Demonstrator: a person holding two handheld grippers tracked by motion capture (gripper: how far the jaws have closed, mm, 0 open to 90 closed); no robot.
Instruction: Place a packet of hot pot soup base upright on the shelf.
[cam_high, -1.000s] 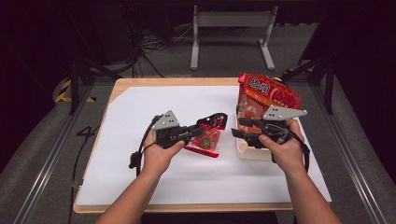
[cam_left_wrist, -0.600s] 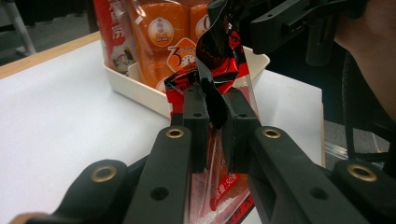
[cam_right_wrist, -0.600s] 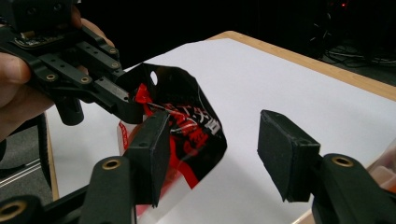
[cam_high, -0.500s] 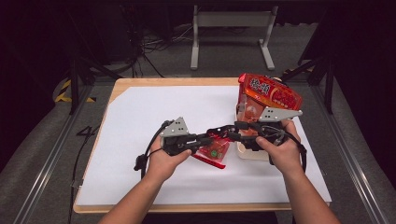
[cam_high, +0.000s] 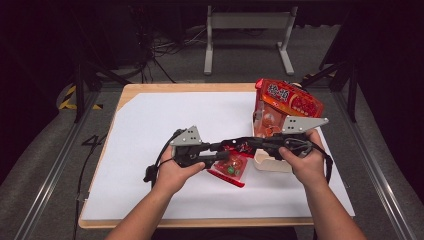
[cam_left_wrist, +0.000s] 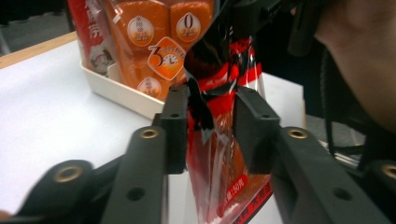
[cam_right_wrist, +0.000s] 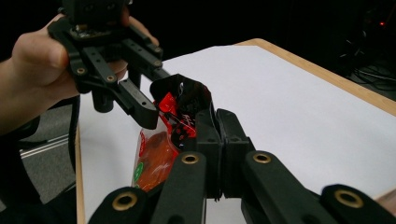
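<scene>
A small red and orange snack packet (cam_high: 231, 169) hangs over the white sheet between my two grippers. My right gripper (cam_high: 239, 145) reaches in from the right. Its jaws have just been closing and now pinch the packet's crumpled dark top edge (cam_right_wrist: 187, 105). My left gripper (cam_high: 223, 156) comes in from the left. Its jaws have just been opening and stand apart around the packet (cam_left_wrist: 215, 154), with a gap at one pad (cam_left_wrist: 247, 123). In the right gripper view the left gripper (cam_right_wrist: 154, 93) sits at the upper left, beside the packet (cam_right_wrist: 156, 163).
A white tray (cam_high: 270, 162) at the right of the table holds a large orange-red snack bag (cam_high: 287, 102) standing upright, close behind the right hand. A white sheet (cam_high: 165, 120) covers the wooden table. A metal stand (cam_high: 247, 20) is on the floor beyond the far edge.
The left gripper carried the packet right to the right gripper. The right jaws shut on its top edge, and the left jaws parted from it.
</scene>
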